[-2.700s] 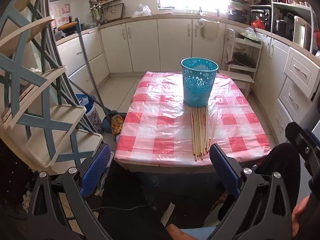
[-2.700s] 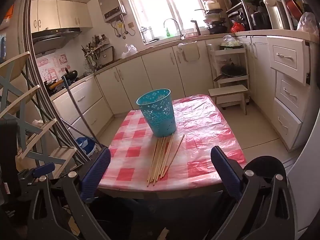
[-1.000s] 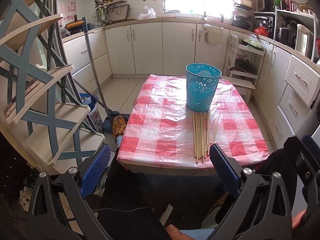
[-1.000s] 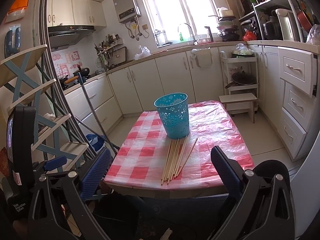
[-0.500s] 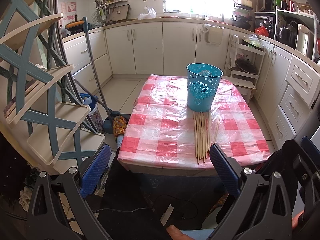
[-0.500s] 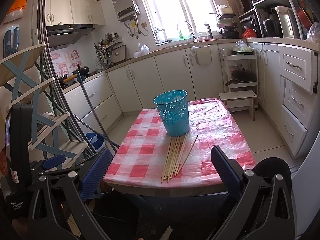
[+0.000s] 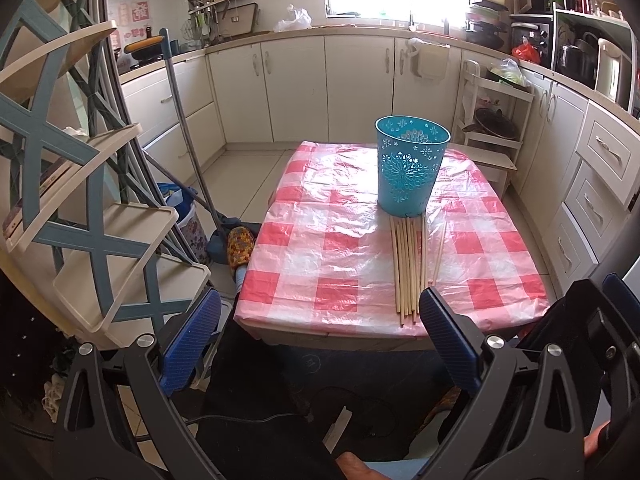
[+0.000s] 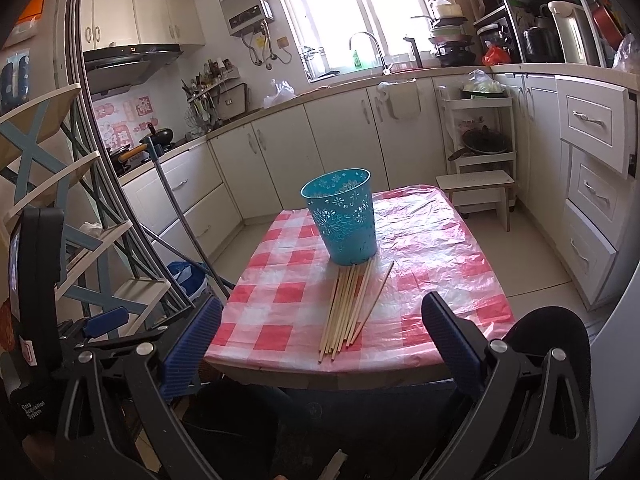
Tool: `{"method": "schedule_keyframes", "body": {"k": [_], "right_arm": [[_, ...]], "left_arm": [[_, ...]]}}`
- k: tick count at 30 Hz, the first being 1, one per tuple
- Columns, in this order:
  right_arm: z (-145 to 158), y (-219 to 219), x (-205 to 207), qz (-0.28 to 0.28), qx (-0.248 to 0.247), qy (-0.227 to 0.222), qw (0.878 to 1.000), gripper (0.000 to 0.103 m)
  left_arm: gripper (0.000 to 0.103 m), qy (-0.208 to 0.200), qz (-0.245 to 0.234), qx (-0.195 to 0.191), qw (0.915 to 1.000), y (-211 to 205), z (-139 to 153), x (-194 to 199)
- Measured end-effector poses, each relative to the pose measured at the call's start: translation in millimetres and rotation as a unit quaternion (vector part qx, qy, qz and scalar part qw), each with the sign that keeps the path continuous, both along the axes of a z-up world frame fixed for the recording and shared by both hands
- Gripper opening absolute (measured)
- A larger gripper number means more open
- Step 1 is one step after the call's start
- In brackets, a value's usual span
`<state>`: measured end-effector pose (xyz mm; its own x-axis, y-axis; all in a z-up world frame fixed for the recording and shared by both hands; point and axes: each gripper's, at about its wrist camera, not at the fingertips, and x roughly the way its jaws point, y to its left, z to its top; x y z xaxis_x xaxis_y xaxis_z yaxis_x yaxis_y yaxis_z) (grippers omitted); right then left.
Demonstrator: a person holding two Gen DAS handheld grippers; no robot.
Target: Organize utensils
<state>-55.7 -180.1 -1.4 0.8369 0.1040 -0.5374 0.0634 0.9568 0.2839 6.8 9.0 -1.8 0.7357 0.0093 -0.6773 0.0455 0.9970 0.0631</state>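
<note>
I hold my left hand-held gripper (image 7: 320, 340) short of the near edge of the table (image 7: 320, 256), its blue-padded fingers (image 7: 191, 344) spread wide with nothing between them. My right hand-held gripper (image 8: 322, 344) is the same: fingers (image 8: 450, 340) wide apart, empty, off the near edge. On the red-and-white checked cloth stands a turquoise perforated bucket (image 7: 412, 166), upright, toward the middle of the table. Just in front of it lies a bundle of wooden chopsticks (image 7: 407, 266), side by side, their far ends at the bucket's base and their near ends close to the table's edge. One single stick (image 7: 439, 254) lies a little apart to the right of the bundle, slightly angled. Whether the far ends touch the bucket I cannot quite tell. A mop handle (image 7: 186, 120) leans left of the table, beside a blue-framed shelf rack (image 7: 60, 184)
</note>
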Motion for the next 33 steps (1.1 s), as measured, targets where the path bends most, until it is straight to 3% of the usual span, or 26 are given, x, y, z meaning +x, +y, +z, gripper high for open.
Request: {"method": "schedule_keyframes", "body": {"k": [12, 18, 23, 26, 28, 30, 33], "right_arm": [[-3, -1, 2, 0.0, 0.001, 0.004, 1.0, 0.096], [-12, -4, 23, 0.001, 0.004, 0.016, 1.0, 0.096], [-40, -10, 59, -0.005, -0.01, 0.055, 0.998, 0.096], [-72, -18, 95, -0.007, -0.018, 0.103, 0.995, 0.096], [-94, -22, 118, -0.005, -0.017, 0.131, 0.991, 0.09], [-115, -25, 142, -0.001, -0.01, 0.159, 0.987, 0.067], [-144, -33, 177, -0.011, 0.003, 0.192, 0.981, 0.049]], "left_arm": [[0.095, 0.005, -0.002, 0.002, 1.0, -2, -5, 7], [0.095, 0.012, -0.008, -0.004, 0.9999, 1, -15, 27], [0.095, 0.026, -0.002, -0.004, 0.9996, 4, -32, 55], [0.095, 0.039, 0.007, -0.005, 0.9992, 7, -45, 75], [0.095, 0.047, 0.01, -0.007, 0.9988, 9, -55, 91], [0.095, 0.048, 0.003, -0.019, 0.9987, 11, -62, 102], [0.095, 0.059, -0.001, -0.025, 0.998, 6, -76, 127]]}}
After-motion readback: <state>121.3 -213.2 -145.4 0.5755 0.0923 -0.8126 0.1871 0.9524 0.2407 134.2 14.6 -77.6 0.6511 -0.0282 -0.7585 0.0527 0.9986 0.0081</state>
